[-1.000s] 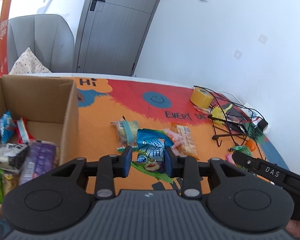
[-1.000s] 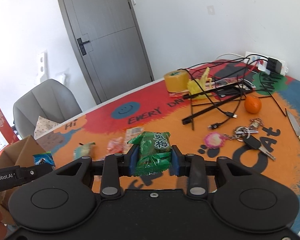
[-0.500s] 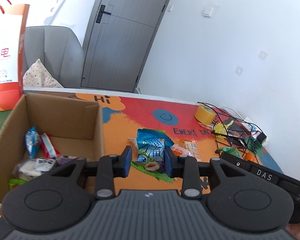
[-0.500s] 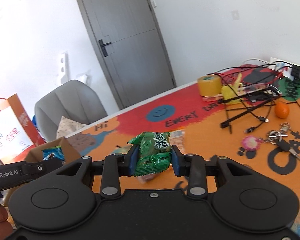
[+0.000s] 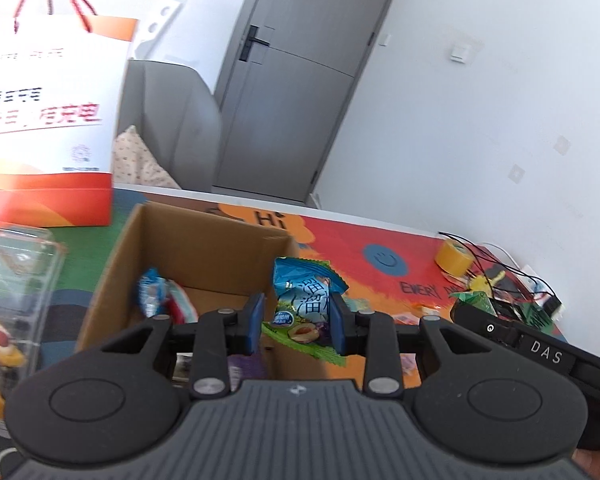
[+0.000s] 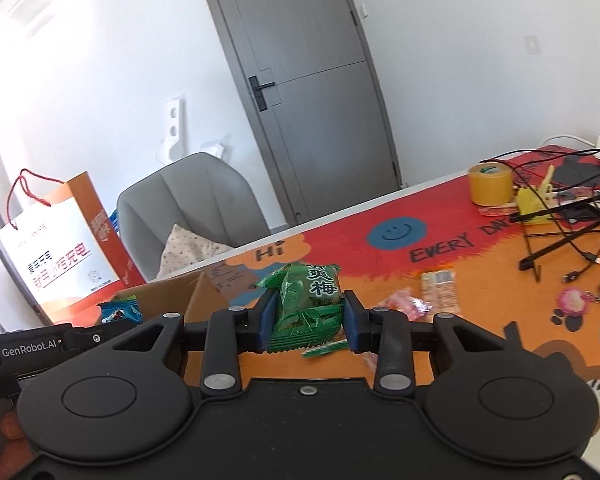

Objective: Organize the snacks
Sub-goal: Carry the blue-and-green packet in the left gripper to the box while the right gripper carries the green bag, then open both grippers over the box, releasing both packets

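My left gripper (image 5: pixel 296 326) is shut on a blue plum snack packet (image 5: pixel 306 300), held in the air over the right wall of the open cardboard box (image 5: pixel 204 250). Several snack packets (image 5: pixel 160 298) lie inside the box. My right gripper (image 6: pixel 306 322) is shut on a green plum snack packet (image 6: pixel 306 306), raised above the orange mat, with the box corner (image 6: pixel 188 300) to its left. Two loose snacks, a pink one (image 6: pixel 404 306) and a beige one (image 6: pixel 440 292), lie on the mat (image 6: pixel 480 280) to the right of it.
A white and orange paper bag (image 5: pixel 48 128) stands behind the box. A clear plastic food tray (image 5: pixel 8 292) sits to its left. A yellow tape roll (image 6: pixel 490 184), black cables and a wire stand (image 6: pixel 560 228), keys and a pink charm (image 6: pixel 574 300) crowd the mat's right side. A grey chair (image 6: pixel 192 208) stands behind the table.
Both grippers moved left and rose a little with their packets. The box shifted from the left edge of the left wrist view to under the left gripper; the paper bag came into view.
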Action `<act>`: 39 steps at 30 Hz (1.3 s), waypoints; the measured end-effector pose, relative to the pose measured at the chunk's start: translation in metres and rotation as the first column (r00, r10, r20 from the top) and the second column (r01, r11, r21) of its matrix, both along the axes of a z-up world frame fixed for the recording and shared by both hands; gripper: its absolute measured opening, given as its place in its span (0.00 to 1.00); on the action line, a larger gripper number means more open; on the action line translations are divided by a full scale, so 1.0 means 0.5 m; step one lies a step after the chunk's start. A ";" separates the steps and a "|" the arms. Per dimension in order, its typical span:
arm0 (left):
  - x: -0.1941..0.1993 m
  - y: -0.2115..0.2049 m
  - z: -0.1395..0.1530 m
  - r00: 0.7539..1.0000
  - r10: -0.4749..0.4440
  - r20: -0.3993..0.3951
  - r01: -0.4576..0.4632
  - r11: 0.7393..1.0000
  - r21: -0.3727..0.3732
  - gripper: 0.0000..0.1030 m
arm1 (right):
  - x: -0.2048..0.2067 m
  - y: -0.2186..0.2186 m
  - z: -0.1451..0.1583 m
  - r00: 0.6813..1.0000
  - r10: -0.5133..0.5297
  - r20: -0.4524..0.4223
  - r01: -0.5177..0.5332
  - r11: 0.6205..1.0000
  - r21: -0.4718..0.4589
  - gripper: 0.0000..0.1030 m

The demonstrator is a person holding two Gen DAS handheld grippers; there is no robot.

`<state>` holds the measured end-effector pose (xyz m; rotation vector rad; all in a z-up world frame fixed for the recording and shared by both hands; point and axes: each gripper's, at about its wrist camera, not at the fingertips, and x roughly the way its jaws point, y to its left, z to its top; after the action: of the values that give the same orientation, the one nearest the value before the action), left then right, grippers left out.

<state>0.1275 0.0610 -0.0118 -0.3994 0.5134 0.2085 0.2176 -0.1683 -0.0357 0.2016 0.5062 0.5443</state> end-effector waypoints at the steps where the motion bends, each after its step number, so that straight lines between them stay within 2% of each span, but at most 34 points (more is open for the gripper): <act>1: -0.004 0.008 0.000 1.000 0.009 -0.001 -0.009 1.000 -0.001 0.32 | -0.002 0.009 0.001 1.000 0.010 0.001 -0.010 1.000 -0.001 0.34; 11: -0.042 0.063 -0.013 0.997 0.067 -0.038 -0.068 0.998 -0.017 0.33 | -0.017 0.096 0.017 0.994 0.107 0.021 -0.106 0.994 -0.020 0.34; 15: -0.055 0.084 -0.016 0.996 0.072 -0.059 -0.075 0.996 -0.051 0.47 | -0.022 0.126 0.023 0.989 0.143 0.026 -0.142 0.989 -0.031 0.34; 17: -0.063 0.092 -0.014 0.994 0.100 -0.053 -0.102 0.994 -0.042 0.53 | -0.025 0.141 0.027 0.987 0.158 0.027 -0.157 0.987 -0.034 0.34; 30: -0.072 0.141 -0.008 0.986 0.161 -0.048 -0.163 0.986 -0.036 0.62 | -0.017 0.220 0.043 0.974 0.226 0.020 -0.225 0.973 -0.050 0.35; 32: -0.075 0.146 -0.006 0.984 0.174 -0.044 -0.175 0.984 -0.037 0.67 | -0.016 0.230 0.045 0.969 0.245 0.013 -0.244 0.969 -0.040 0.38; 36: -0.075 0.148 -0.006 0.979 0.201 -0.045 -0.202 0.979 -0.028 0.77 | -0.017 0.234 0.045 0.969 0.245 0.017 -0.244 0.969 -0.041 0.52; 39: -0.069 0.142 -0.008 0.974 0.219 -0.053 -0.220 0.976 -0.011 0.83 | -0.016 0.223 0.044 0.974 0.227 0.016 -0.227 0.973 -0.042 0.56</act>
<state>0.0930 0.1321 -0.0160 -0.4684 0.5213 0.4289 0.2098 -0.0567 -0.0138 0.1001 0.5233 0.7582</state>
